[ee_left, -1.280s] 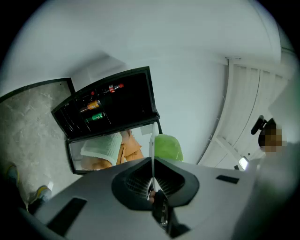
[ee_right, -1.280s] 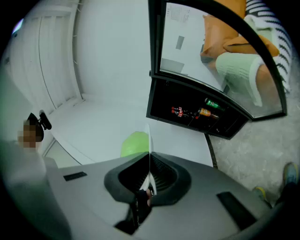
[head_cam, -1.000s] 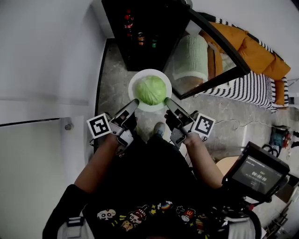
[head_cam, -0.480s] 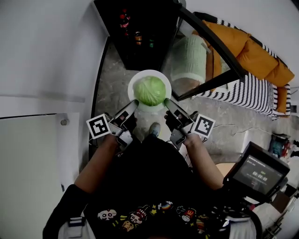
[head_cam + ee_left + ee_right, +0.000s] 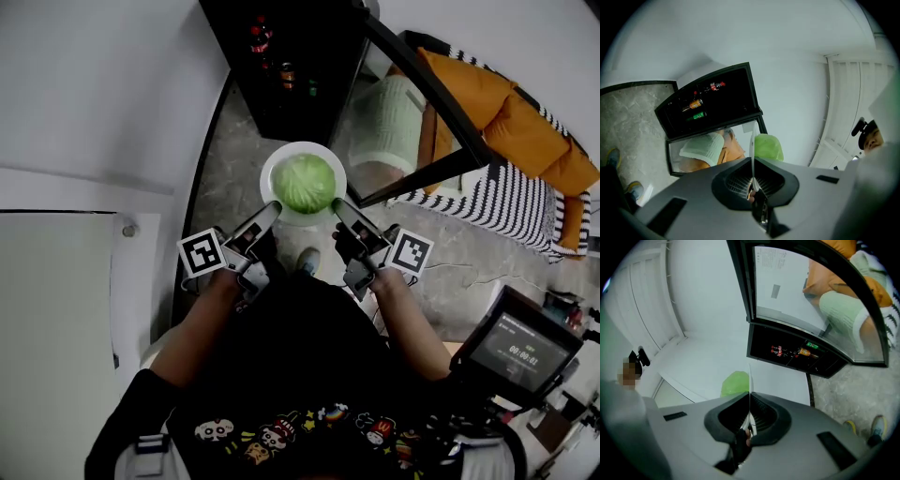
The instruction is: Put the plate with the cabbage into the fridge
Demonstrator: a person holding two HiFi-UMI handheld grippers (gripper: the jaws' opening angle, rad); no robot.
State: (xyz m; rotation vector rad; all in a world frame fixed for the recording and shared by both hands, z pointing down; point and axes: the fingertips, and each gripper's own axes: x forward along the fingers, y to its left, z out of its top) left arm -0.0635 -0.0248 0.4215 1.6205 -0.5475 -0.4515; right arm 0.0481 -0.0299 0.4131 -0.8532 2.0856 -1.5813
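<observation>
Soft, even white lighting; your fisheye views bend strongly toward black-vignetted corners, the fridge (image 5: 281, 66) interior reads dark, and close foreground surfaces blur.

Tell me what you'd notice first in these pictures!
The big green cabbage on a white plate, right in the middle of the head view, grabs the eye. The left tool and right tool each pinch the plate's near rim. Just ahead stands the dark open fridge with bottles inside.
</observation>
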